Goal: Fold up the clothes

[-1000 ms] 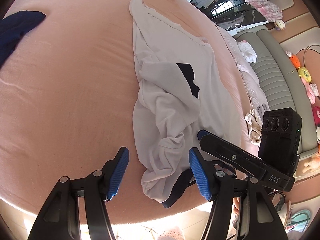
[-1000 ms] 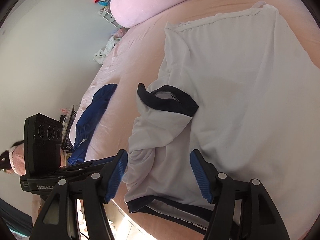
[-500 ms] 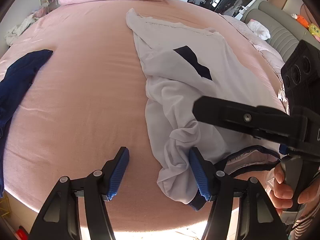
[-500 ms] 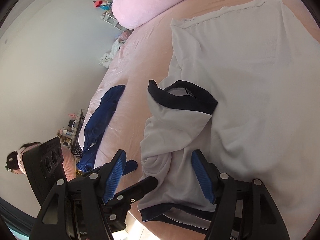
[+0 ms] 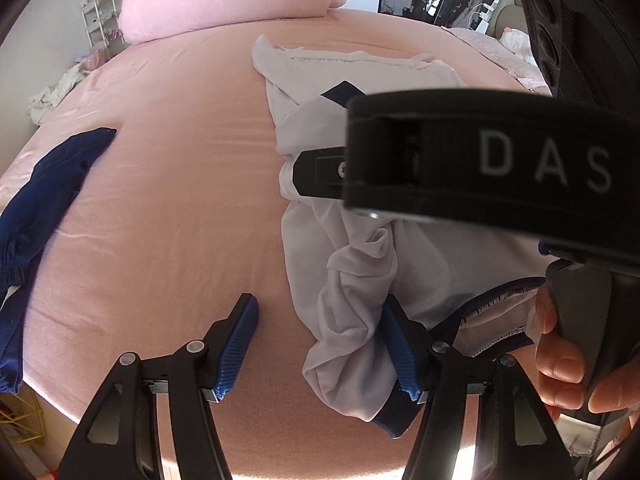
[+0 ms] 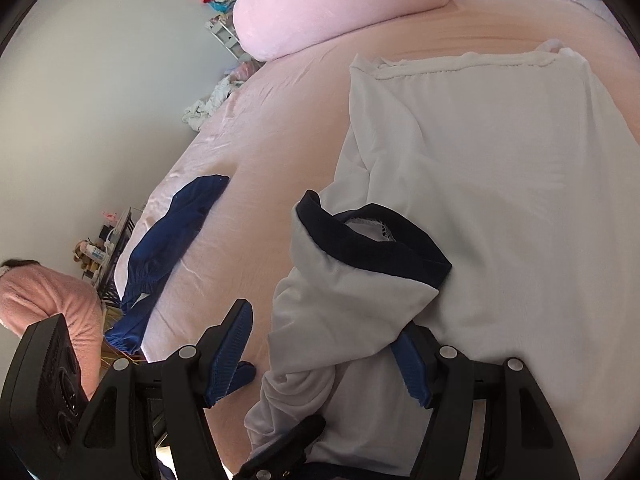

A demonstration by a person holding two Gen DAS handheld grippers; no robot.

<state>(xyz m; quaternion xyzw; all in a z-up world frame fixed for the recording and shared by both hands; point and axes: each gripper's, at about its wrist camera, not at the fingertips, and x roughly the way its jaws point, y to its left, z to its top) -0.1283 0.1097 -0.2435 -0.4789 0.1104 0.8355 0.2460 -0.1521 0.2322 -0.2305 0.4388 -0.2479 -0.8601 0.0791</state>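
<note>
- White shirt point(image 6: 500, 184), navy trim: spread on the pink bed sheet point(image 5: 168, 208), long axis running from the near bed edge away toward the pink pillow point(image 6: 344, 4). Far hem flat; near end rumpled.
- Left sleeve with navy cuff point(image 6: 372, 240) lies folded inward over the shirt body; below it the cloth bunches into a twisted wad point(image 5: 352, 320) at the near left corner.
- Left gripper point(image 5: 320, 348): jaws spread wide, nothing clamped. The wad sits between the fingers, pressed against the right one; bare sheet by the left one. Nearest tool to that corner.
- Right gripper point(image 6: 328, 356): also wide apart, nothing pinched. Straddles the sleeve's lower edge; cloth drapes over its right finger.
- Both tools crowd the same near left corner, left one lower and nearer the bed edge.
- Judgement: the sleeve-over lie fits either a fold under way or a loose heap awaiting flattening; can't settle which.
- Navy garment point(image 6: 172, 248) lies crumpled well apart to the left.
</note>
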